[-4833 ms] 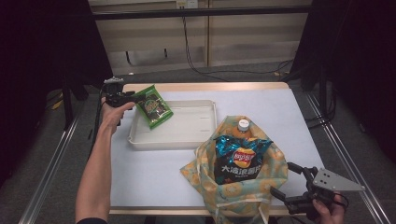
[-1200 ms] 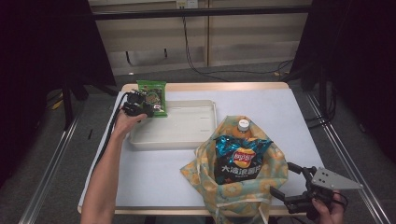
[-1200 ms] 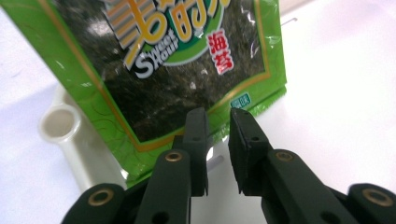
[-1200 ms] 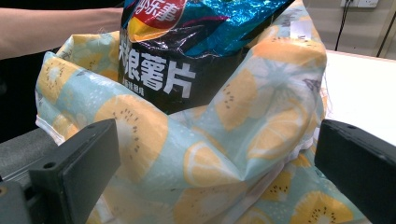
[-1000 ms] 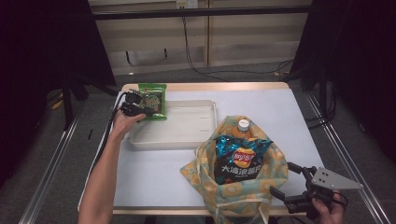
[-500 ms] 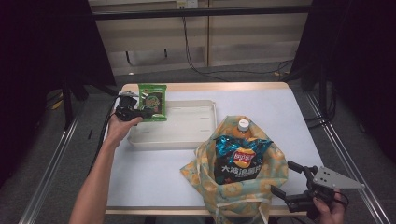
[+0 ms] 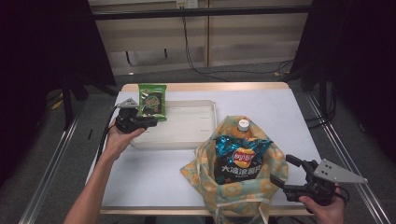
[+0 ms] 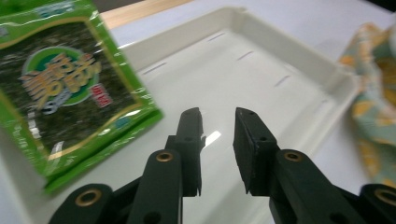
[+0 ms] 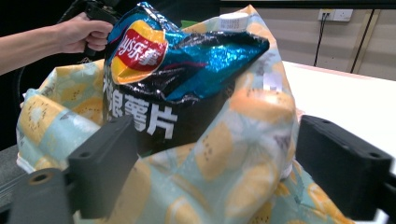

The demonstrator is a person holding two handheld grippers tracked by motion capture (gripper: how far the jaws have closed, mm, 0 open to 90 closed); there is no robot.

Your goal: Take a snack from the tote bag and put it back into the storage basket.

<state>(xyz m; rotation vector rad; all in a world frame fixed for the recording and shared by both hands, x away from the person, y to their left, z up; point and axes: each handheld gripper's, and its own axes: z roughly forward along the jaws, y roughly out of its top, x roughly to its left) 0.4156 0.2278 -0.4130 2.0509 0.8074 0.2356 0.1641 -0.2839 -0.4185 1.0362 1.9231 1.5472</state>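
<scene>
The left hand-held gripper (image 8: 217, 116), its jaws just parted and empty, has released the green snack packet (image 8: 60, 88), lying just beside it on the tray's (image 8: 299, 53) corner. Farther off, the right hand-held gripper (image 7: 286, 170) stands spread beside the cloth bag (image 7: 212, 175); the next item must likely be lifted out.

The chip bag (image 9: 177, 70) reads "乐事" and "浪薯片".

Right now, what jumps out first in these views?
The yellow-patterned cloth bag at the table's near edge, with a blue chip bag and a capped bottle poking out. Then the green seaweed snack pack lying on the white tray's far left corner, just beyond the empty left gripper.
</scene>
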